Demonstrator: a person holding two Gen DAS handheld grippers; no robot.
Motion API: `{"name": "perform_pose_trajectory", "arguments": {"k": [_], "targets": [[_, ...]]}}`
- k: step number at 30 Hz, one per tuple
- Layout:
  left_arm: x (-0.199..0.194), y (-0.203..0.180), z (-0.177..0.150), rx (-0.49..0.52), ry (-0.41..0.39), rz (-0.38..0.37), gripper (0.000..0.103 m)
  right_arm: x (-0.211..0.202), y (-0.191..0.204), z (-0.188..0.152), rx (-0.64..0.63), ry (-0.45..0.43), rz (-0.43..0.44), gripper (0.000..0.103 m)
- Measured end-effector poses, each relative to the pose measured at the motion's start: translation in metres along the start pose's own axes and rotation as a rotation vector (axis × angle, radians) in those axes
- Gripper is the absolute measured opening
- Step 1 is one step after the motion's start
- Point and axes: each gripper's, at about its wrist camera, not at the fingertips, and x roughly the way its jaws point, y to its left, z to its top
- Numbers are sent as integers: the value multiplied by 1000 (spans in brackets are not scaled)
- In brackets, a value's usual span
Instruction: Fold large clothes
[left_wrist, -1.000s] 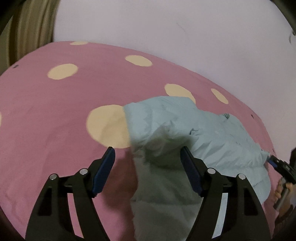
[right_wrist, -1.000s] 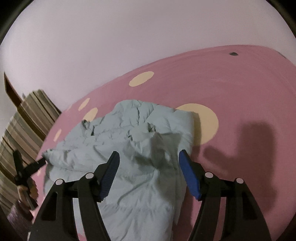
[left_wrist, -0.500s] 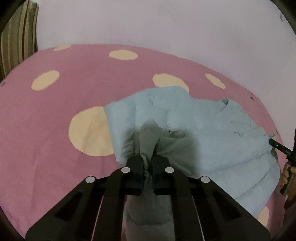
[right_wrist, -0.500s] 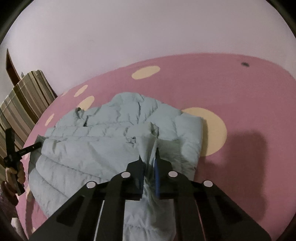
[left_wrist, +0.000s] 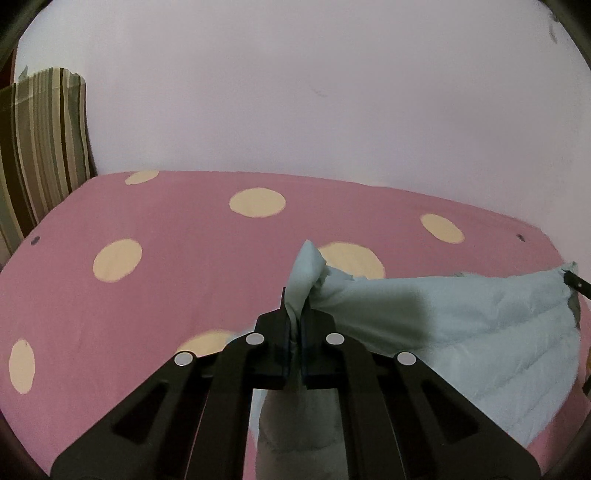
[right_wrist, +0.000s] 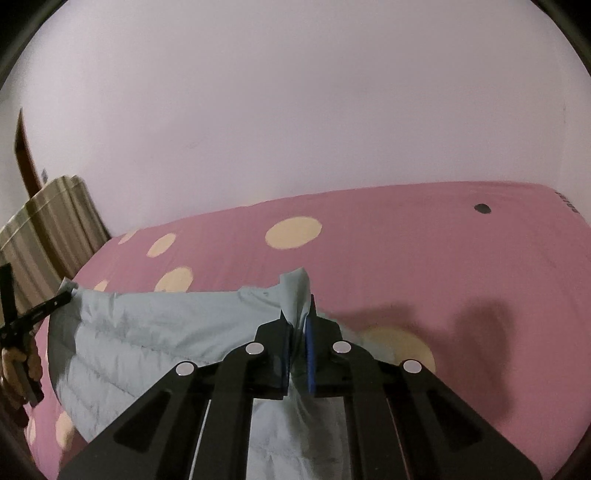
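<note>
The puffy blue jacket (left_wrist: 461, 332) hangs over the pink spotted bed (left_wrist: 184, 288), pinched tight by the left gripper (left_wrist: 294, 325) and the right gripper (right_wrist: 298, 332), its bottom cut off behind both claws.

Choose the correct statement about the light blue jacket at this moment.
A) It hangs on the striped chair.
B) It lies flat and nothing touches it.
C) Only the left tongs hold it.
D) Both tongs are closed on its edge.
D: the left tongs and the right tongs each pinch a bunch of the light blue jacket, raised above the pink spotted cover.
</note>
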Motion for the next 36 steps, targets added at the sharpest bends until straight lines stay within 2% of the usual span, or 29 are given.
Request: {"name": "perform_pose_trajectory", "arguments": {"k": [4,10,13,17,21,22,23,24,25,26,28,31,33,36], "targets": [[54,-7,7,15,65,76,3,54,-9,10,44,58,-18,6],[125,-3,-23,8,203,153,4,129,-24,-16,58,206,-88,6],[136,-1,-33,14,211,167,4,144,-31,-30,70,231,-103,6],[147,-2,-41,21,219,186,4,149,-36,-36,92,218,-96,6],[142,-7,-36,51,213,216,7,142,-29,-33,73,216,-111,8],[136,-7,-34,54,212,222,13,139,-27,-31,70,218,-114,9],[129,-7,-33,53,206,224,25,133,-26,-29,68,218,-119,11],[121,-6,-32,48,192,224,33,129,-25,-27,68,213,-123,15],[107,-6,-29,35,159,227,44,121,-22,-24,74,195,-125,29],[98,-7,-26,27,137,235,49,110,-18,-21,77,163,-123,44],[75,-14,-18,-2,93,224,50,89,-5,-16,75,94,-129,54],[50,-40,-12,-37,46,133,60,74,27,-14,32,58,-102,54],[46,-64,-13,-28,35,78,61,79,52,-18,9,67,-76,54],[54,-99,-23,12,50,62,61,99,80,-30,-33,119,-61,54]]}}
